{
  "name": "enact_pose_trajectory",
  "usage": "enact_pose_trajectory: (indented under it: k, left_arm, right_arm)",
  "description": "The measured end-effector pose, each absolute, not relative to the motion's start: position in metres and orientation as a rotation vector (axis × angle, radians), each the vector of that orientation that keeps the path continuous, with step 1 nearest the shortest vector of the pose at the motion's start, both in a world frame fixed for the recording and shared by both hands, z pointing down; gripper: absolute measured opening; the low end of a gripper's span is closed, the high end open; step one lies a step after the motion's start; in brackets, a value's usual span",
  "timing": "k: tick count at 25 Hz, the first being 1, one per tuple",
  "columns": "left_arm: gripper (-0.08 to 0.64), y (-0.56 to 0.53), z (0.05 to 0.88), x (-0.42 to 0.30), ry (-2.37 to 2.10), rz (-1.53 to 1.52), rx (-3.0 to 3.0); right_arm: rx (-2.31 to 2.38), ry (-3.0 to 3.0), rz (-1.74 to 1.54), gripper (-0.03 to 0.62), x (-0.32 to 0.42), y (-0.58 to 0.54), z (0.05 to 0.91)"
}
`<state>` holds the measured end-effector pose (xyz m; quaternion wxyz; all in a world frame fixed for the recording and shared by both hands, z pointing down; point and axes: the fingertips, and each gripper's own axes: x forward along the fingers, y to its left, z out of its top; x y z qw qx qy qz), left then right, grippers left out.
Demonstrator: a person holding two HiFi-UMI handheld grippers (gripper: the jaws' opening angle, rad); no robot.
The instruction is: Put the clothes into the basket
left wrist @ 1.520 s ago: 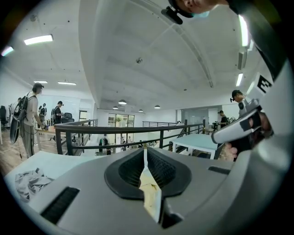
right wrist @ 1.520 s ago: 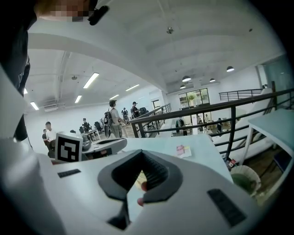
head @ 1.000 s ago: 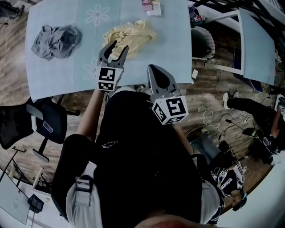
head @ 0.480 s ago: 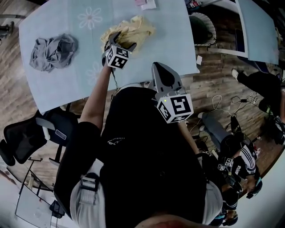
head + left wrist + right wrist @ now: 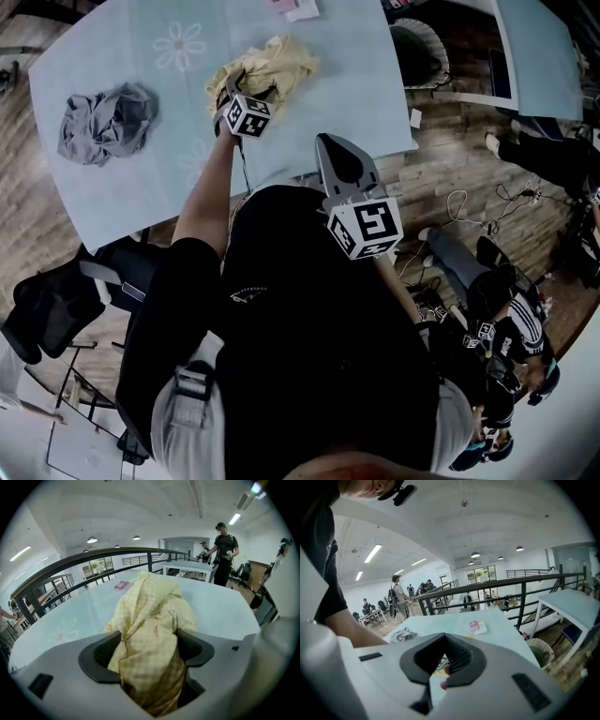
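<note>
**Left gripper at the yellow garment; right gripper idle**

Left gripper (image 5: 248, 89): down on the pale blue table (image 5: 356, 84), arm stretched forward, nose into the crumpled yellow checked garment (image 5: 150, 620). Jaws stand wide and are closing. In the left gripper view the cloth is bunched up between them, fills the gap and lies against both dark pads (image 5: 105, 656). No firm pinch yet. The garment rests on the table top and is not lifted.

Right gripper (image 5: 328, 145): held back near the person's body, over the near table edge, well apart from both garments. Its jaws are together at the tips and grasp nothing. Only the table surface shows through the opening behind the tips.

Clothes: the yellow garment sits near the middle of the table, toward the far edge. The grey garment (image 5: 105, 122) lies in a heap at the left end, well apart from the yellow one, untouched.

Basket (image 5: 419, 56): round, woven, on the wooden floor just off the right end of the table. From the head view its inside looks dark; cannot tell the contents.

Other: a small pink-and-white card (image 5: 295, 7) lies at the far table edge.
</note>
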<state>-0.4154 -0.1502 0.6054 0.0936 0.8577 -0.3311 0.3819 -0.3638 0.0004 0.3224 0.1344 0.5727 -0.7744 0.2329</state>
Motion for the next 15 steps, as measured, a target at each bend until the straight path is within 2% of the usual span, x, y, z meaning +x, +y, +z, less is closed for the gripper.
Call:
enact_pose_trajectory:
  k: [2, 6, 9, 15]
  left_arm:
    - [0.356, -0.149, 0.605, -0.416, -0.979, 1.134, 2.553]
    - [0.255, -0.147, 0.600, -0.421, -0.978, 1.150, 2.563]
    - [0.129, -0.145, 0.591, -0.424, -0.954, 1.132, 2.528]
    - [0.091, -0.123, 0.586, -0.437, -0.965, 1.018, 2.377]
  right_arm:
    - [1.661, -2.247, 0.675, 0.009, -0.364, 0.000, 0.323]
    - [1.688, -2.240, 0.689, 0.009, -0.360, 0.005, 0.323]
    - [1.725, -2.223, 0.711, 0.009, -0.351, 0.016, 0.324]
    - [1.817, -2.198, 0.705, 0.009, -0.329, 0.034, 0.319]
